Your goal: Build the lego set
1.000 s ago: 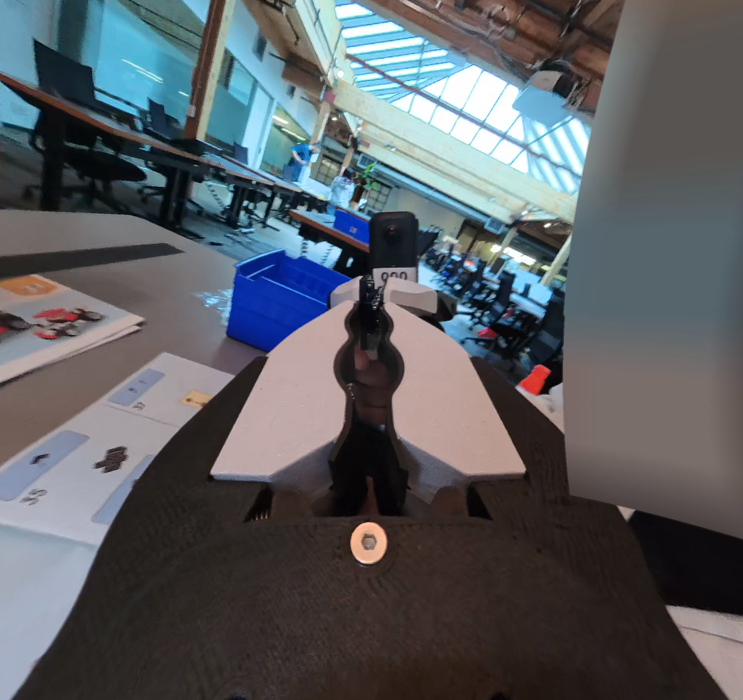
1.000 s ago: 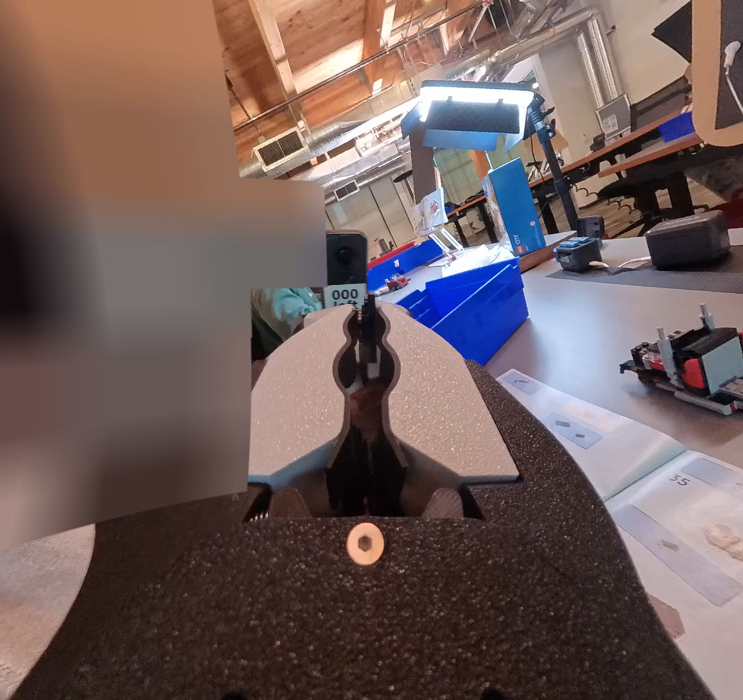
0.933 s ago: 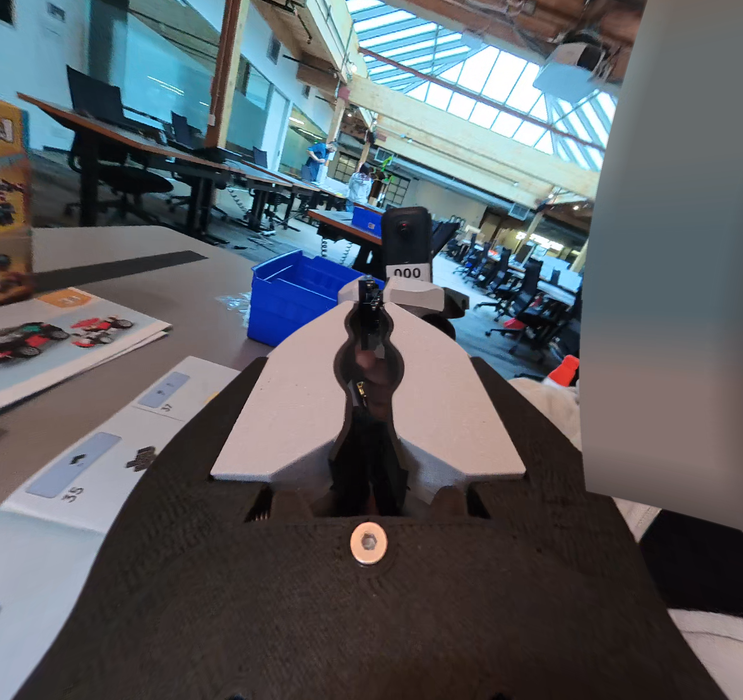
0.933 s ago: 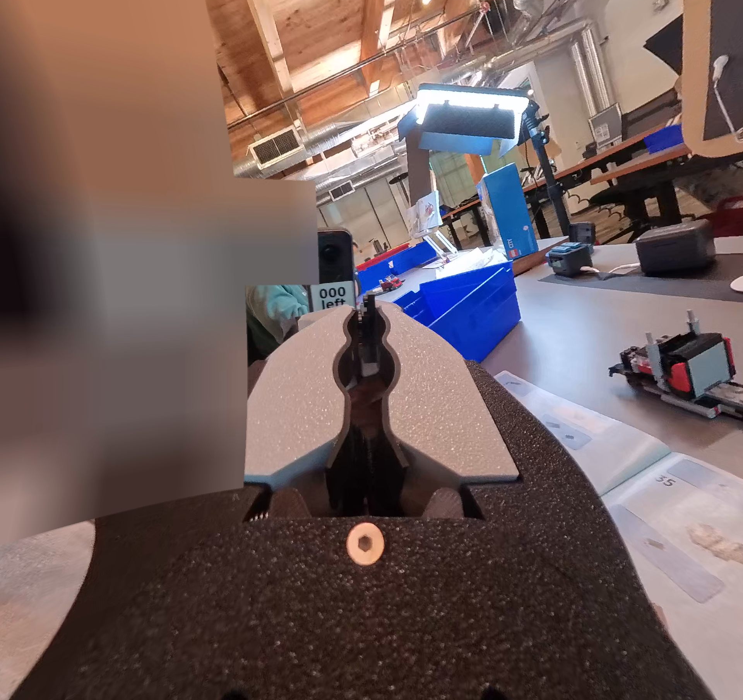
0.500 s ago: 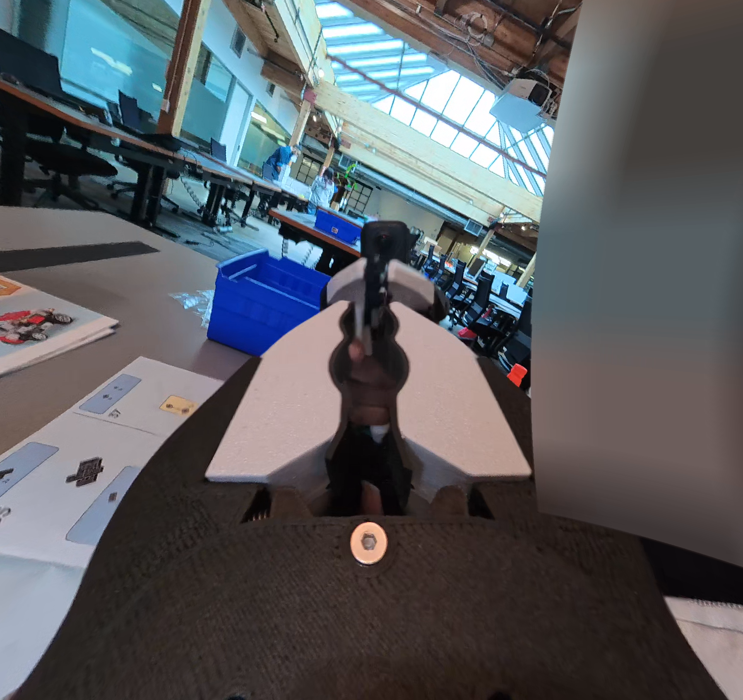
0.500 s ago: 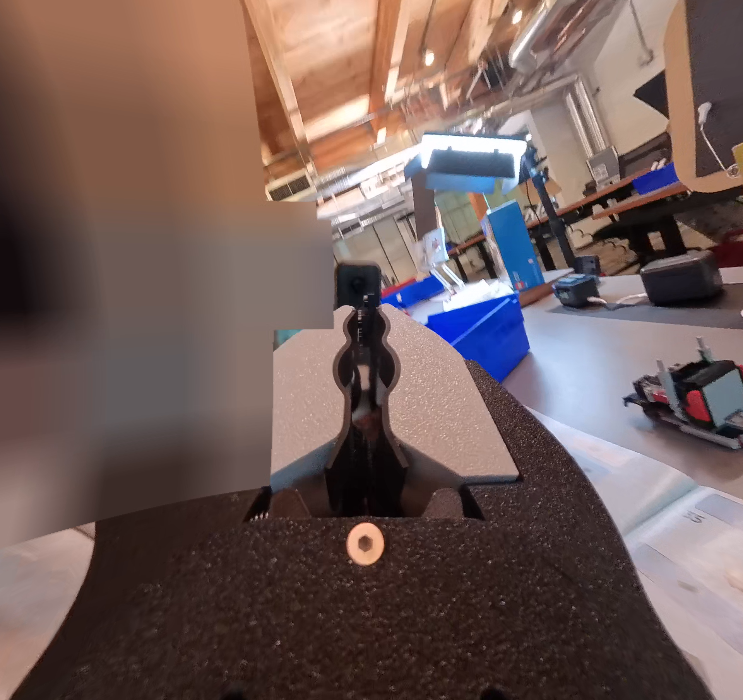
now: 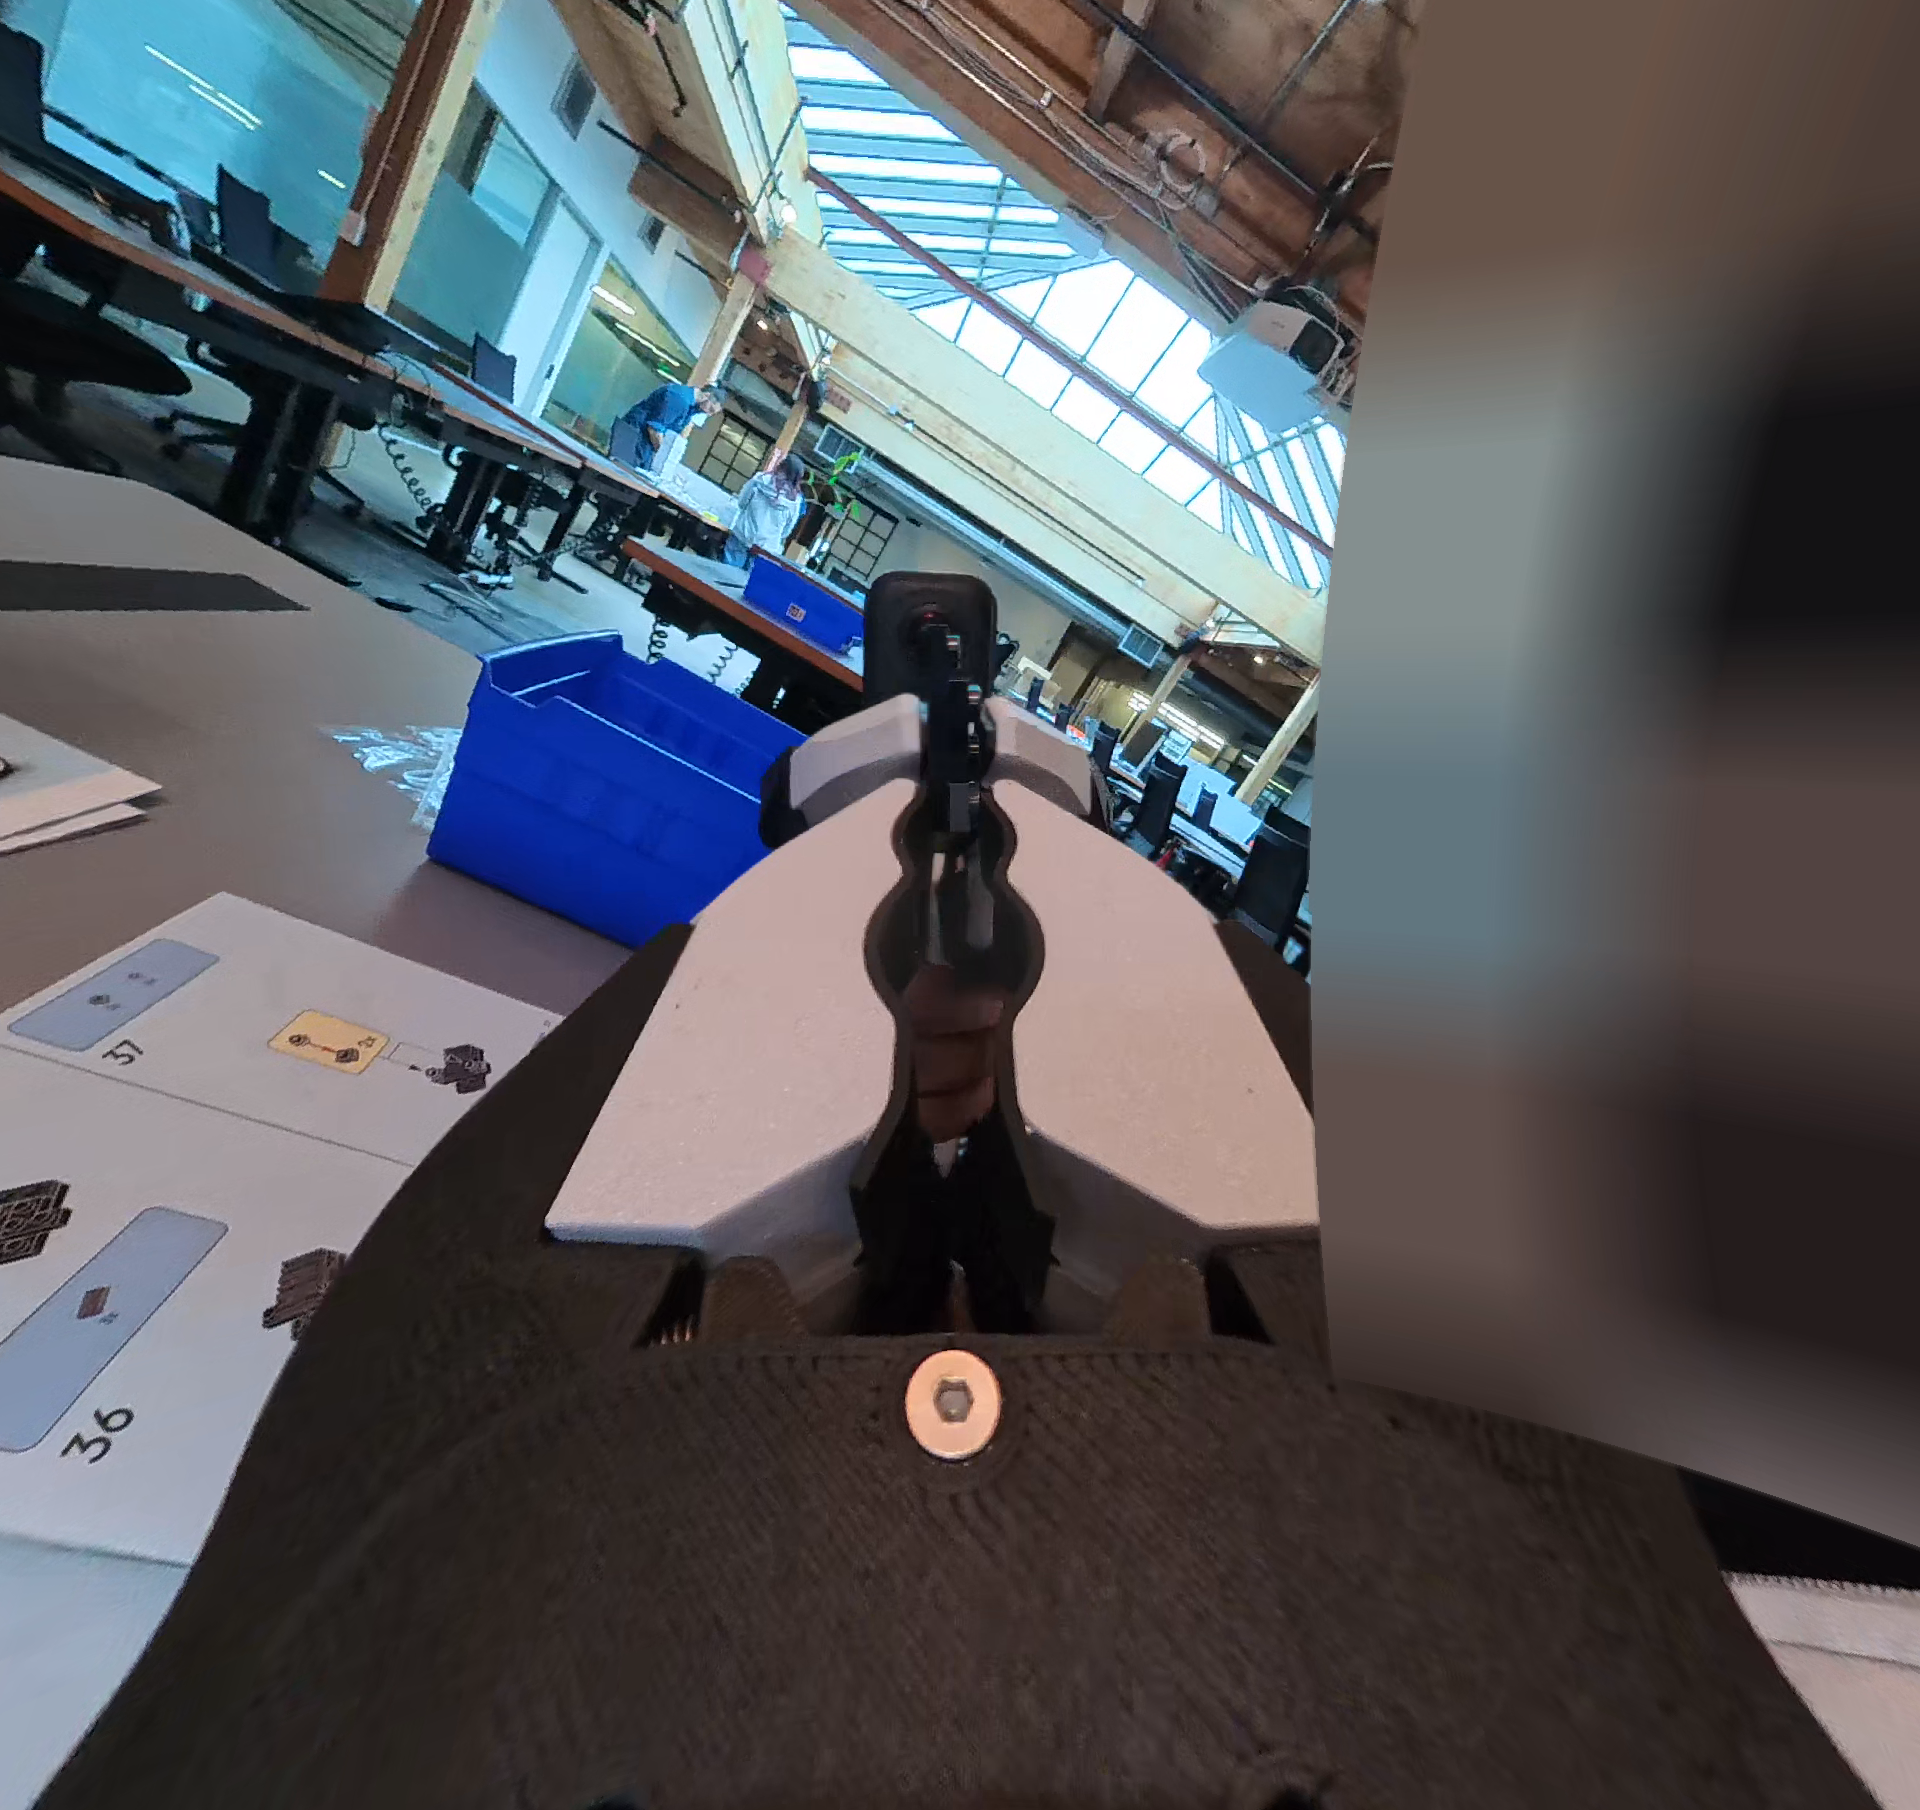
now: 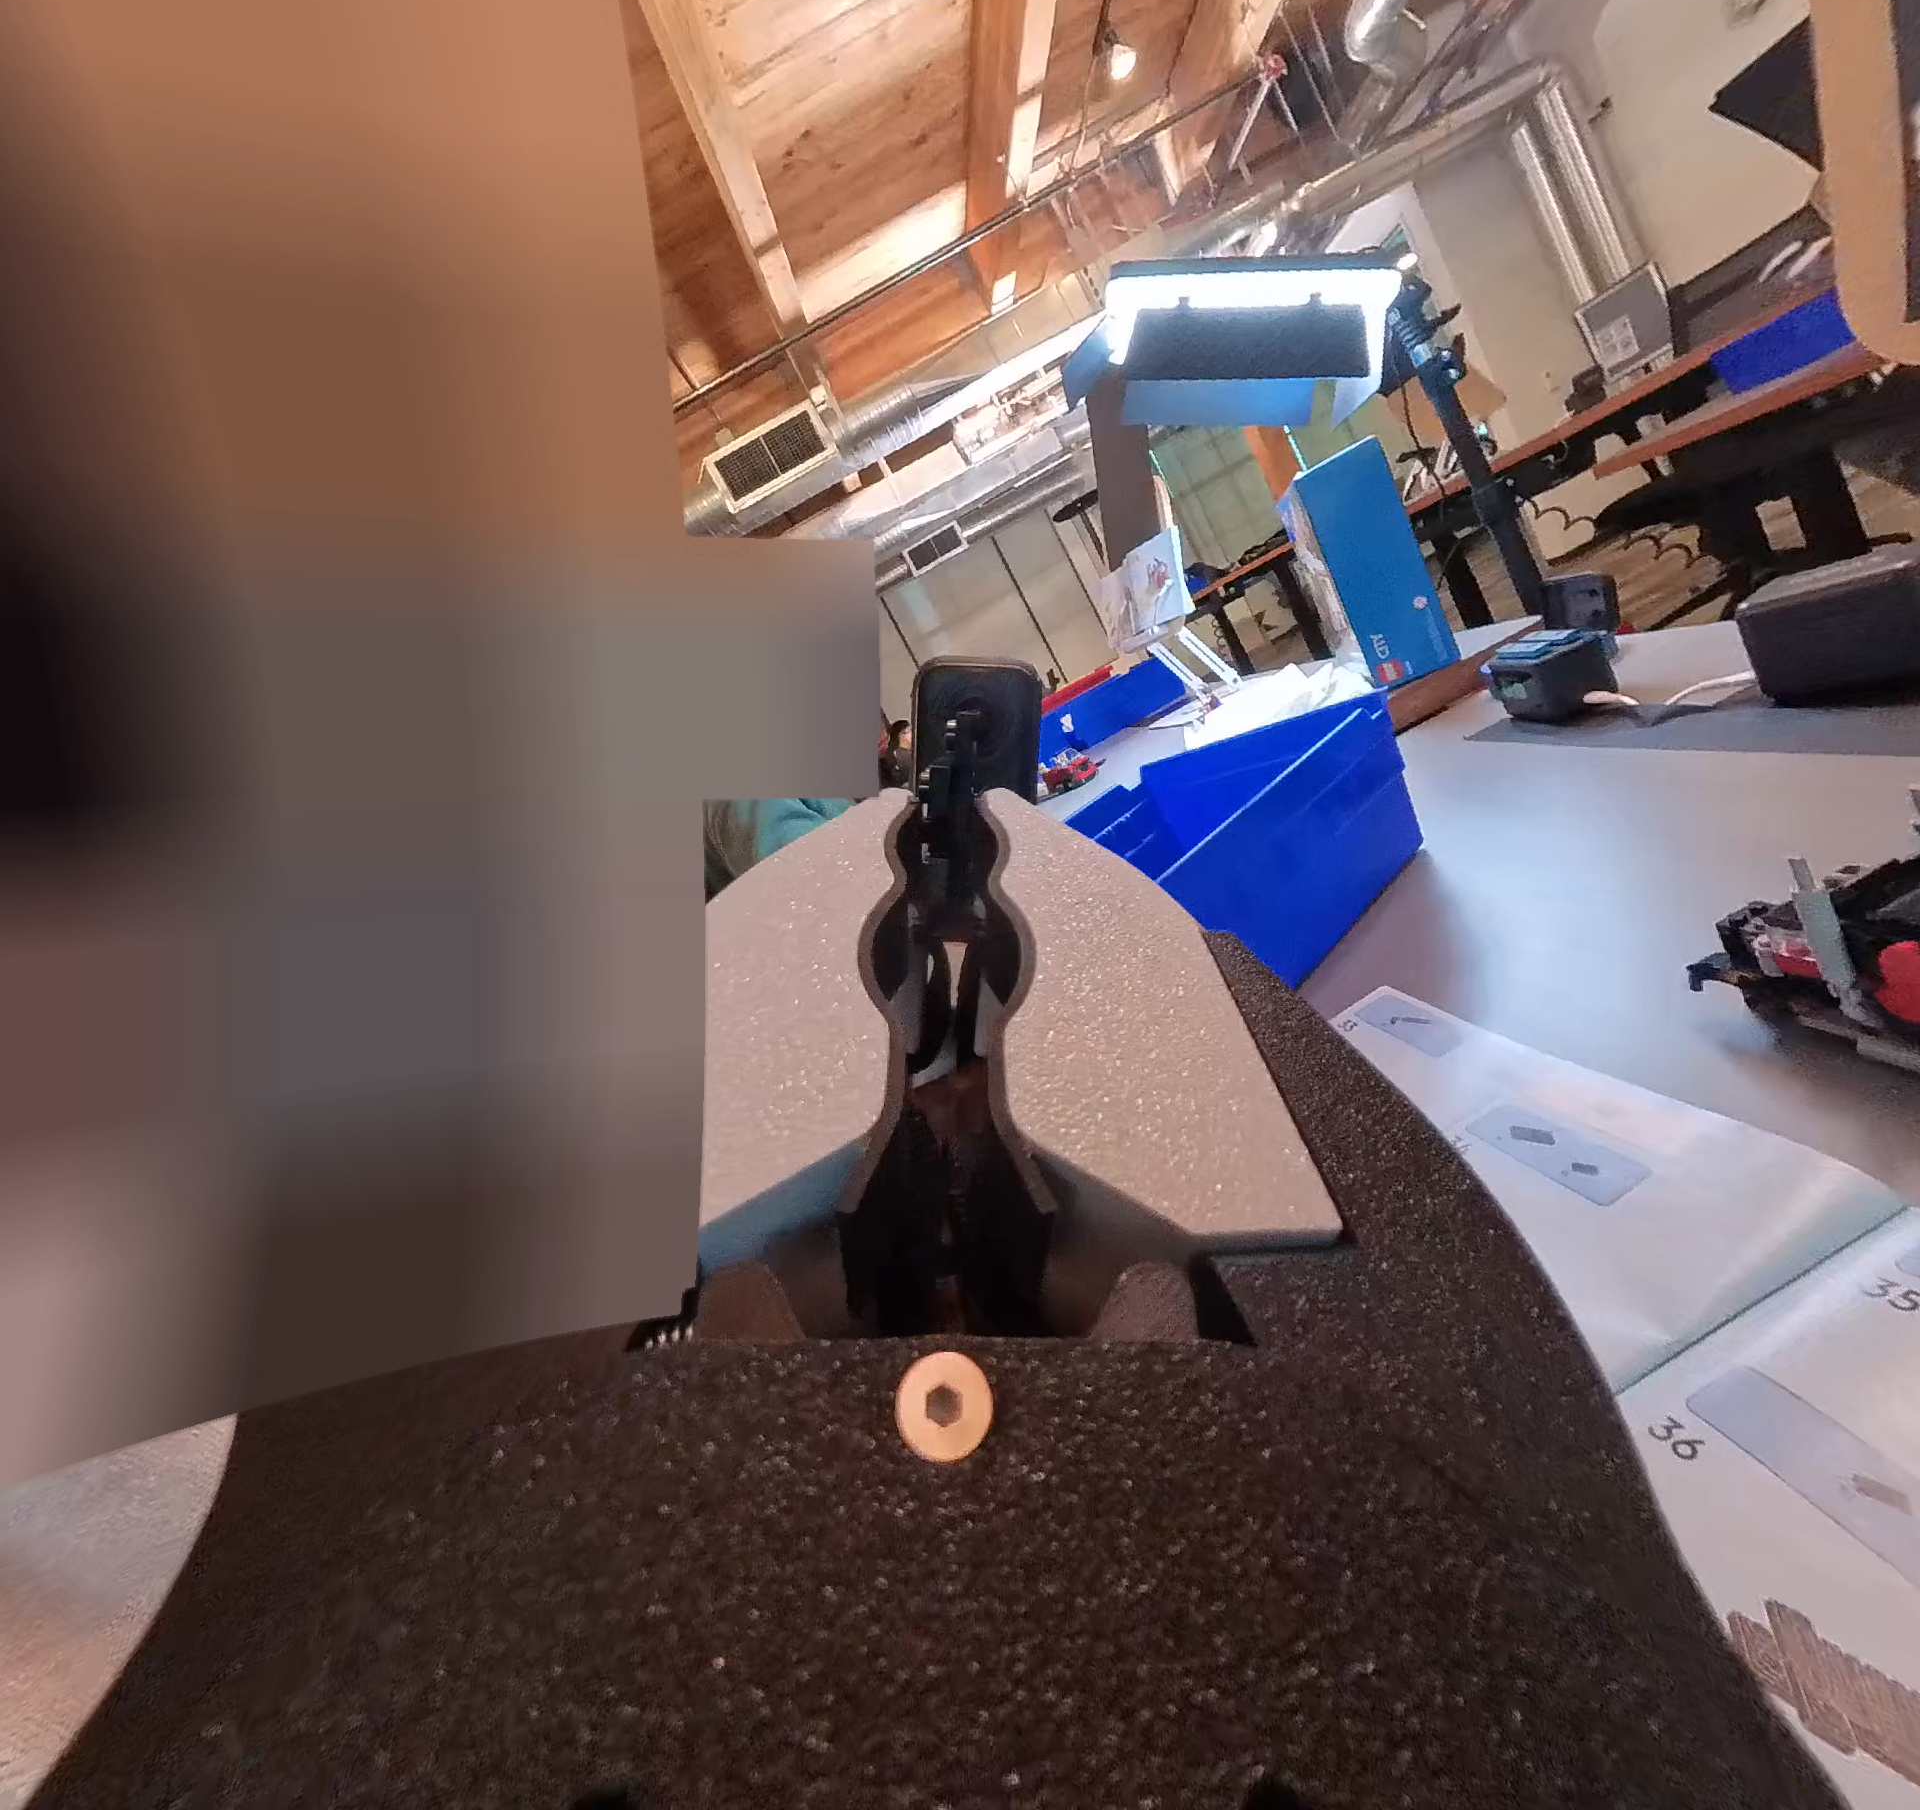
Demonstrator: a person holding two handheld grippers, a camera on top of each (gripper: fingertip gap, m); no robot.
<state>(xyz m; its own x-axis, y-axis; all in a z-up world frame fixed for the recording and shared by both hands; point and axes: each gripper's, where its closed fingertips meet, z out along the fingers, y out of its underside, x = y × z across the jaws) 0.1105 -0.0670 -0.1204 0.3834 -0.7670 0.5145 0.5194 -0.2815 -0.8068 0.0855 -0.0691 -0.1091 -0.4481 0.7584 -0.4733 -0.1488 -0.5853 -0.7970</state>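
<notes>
Both views have tilted up since earlier. Left gripper (image 7: pixel 954 773) and right gripper (image 8: pixel 951 804) face each other, fingers pinching one small black piece (mating step, I'd guess). Next: press square. Part-built model (image 8: pixel 1829 960) on desk (image 8: pixel 1558 877) at 3 o'clock.

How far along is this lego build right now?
Partly done: a half-built red, grey and black model sits on the table, not yet finished. In hand: the left gripper and right gripper face each other, both shut on a small black piece between them. Left: the open instruction booklet shows more steps, and the piece still has to join the model.
</notes>
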